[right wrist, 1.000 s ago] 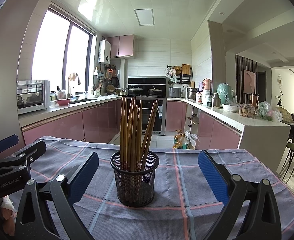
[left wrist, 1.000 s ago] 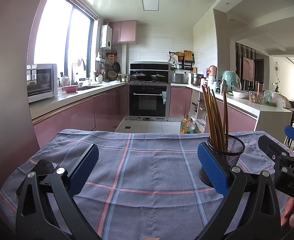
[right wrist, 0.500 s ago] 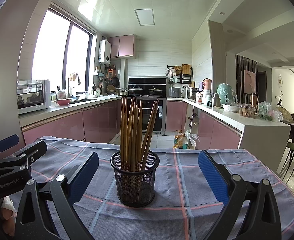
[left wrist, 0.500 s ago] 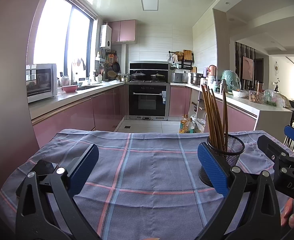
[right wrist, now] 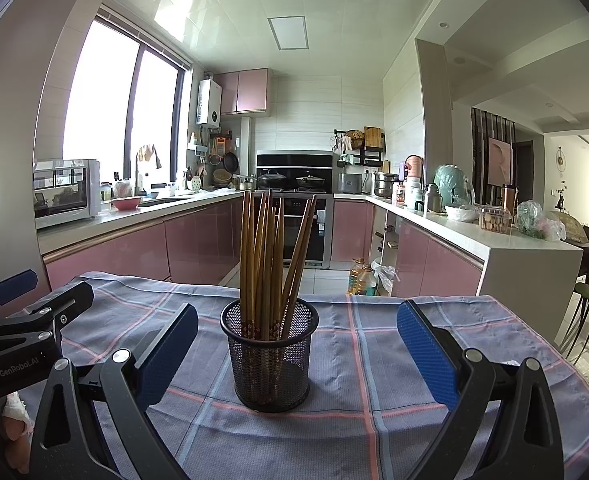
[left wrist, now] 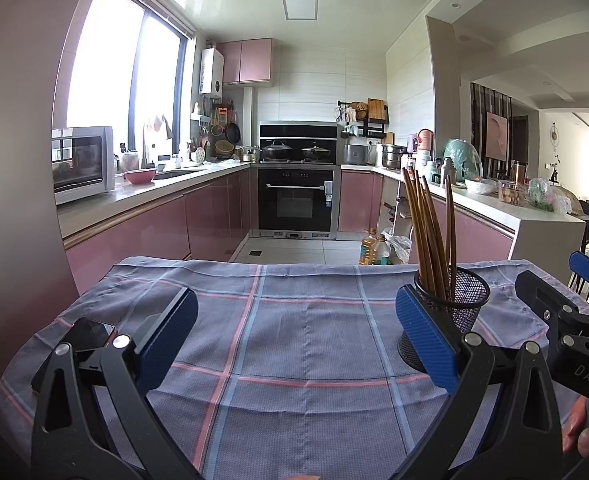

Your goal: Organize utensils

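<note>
The chopsticks (right wrist: pixel 268 264) all stand upright in the black mesh holder (right wrist: pixel 269 360), fanned a little, none lying loose on the checked cloth (right wrist: pixel 374 360) around the holder; judging by that, the sorting looks essentially finished, with nothing visibly left to gather. The holder contains only chopsticks. The right gripper (right wrist: pixel 296 354) faces the holder, fingers wide apart and clear of it. The left gripper (left wrist: pixel 296 340) sits left of the holder, fingers equally spread over bare cloth, holding nothing. A phone (left wrist: pixel 88 334) lies further left.
</note>
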